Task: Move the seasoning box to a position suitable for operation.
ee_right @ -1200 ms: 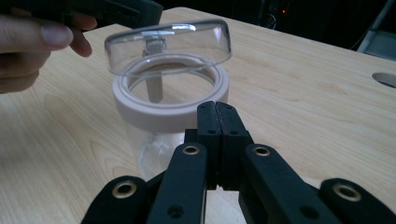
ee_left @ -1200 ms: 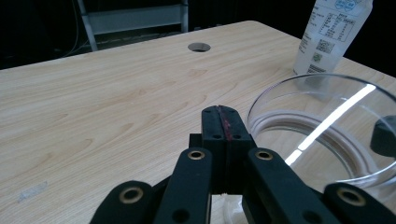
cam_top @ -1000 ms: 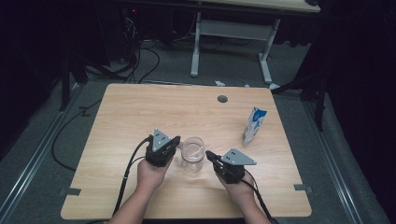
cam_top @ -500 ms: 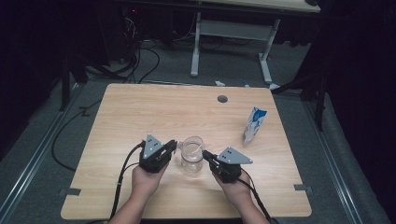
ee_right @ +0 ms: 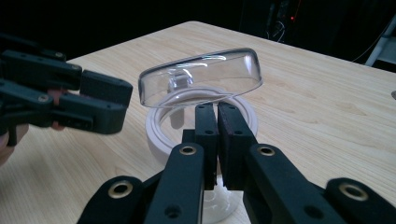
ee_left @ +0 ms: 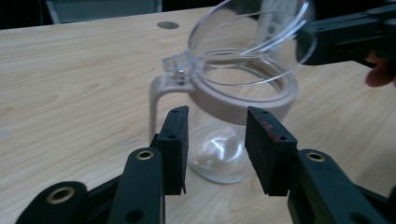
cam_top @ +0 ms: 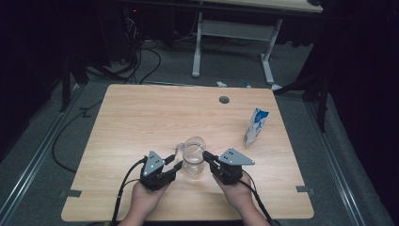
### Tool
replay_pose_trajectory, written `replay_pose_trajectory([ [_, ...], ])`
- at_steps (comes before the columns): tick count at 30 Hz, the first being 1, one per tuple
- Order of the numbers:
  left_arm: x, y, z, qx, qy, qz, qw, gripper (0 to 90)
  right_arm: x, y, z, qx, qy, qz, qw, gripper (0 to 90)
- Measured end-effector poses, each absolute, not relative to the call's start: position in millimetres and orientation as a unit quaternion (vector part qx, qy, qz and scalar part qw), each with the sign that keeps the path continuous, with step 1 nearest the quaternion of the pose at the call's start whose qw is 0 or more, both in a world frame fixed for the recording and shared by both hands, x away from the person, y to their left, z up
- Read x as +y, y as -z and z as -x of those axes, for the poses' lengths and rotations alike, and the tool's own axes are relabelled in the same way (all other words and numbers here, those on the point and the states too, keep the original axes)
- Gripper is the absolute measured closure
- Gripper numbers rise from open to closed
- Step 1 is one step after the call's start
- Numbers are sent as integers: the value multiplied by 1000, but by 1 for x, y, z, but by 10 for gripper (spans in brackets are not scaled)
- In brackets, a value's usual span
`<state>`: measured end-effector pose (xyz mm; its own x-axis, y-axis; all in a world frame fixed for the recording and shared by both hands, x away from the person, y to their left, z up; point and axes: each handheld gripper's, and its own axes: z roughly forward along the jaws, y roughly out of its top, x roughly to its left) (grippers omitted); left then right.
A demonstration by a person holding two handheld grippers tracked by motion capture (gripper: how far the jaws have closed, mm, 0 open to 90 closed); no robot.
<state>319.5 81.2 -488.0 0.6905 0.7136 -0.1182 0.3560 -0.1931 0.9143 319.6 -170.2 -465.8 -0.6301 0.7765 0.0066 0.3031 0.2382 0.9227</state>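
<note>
A clear glass jug point(cam_top: 194, 157) with a beige rim and handle point(ee_left: 156, 100) stands near the table's front edge. Its clear hinged lid point(ee_left: 252, 32) is tilted half up. My left gripper point(cam_top: 175, 165) sits just left of the jug. Its jaws have just been opening and now stand open in front of the glass point(ee_left: 219, 158), with nothing pressed between the pads. My right gripper point(cam_top: 205, 155) comes in from the jug's right with its jaws together. Its tips point(ee_right: 217, 108) meet the lid's point(ee_right: 201, 74) raised free edge and appear to pinch it.
A blue and white carton point(cam_top: 256, 126) stands upright toward the right edge of the wooden table point(cam_top: 141, 117). A round cable hole point(cam_top: 224, 100) lies near the far edge. Cables trail from both grippers toward the person.
My left gripper has slid back from the jug's side toward the near edge and its jaws have parted. The right gripper and the raised lid have stayed put.
</note>
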Motion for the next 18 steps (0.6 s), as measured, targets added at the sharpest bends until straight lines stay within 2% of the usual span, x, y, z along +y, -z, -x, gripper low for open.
replay_pose_trajectory([
  [4,73,488,-314,343,-163,-750,541,604,-168,463,-319,753,-502,-351,239,875],
  [8,68,486,-312,339,-151,-744,556,660,-167,459,-318,754,-506,-344,240,875],
  [9,66,486,-312,337,-151,-744,558,729,-167,458,-318,753,-507,-343,241,875],
  [12,63,485,-311,332,-154,-743,560,742,-167,457,-318,753,-508,-343,240,875],
  [15,59,483,-313,335,-158,-737,565,806,-167,457,-318,753,-509,-342,240,875],
  [18,52,482,-314,333,-158,-739,564,823,-167,455,-318,751,-511,-342,240,876],
])
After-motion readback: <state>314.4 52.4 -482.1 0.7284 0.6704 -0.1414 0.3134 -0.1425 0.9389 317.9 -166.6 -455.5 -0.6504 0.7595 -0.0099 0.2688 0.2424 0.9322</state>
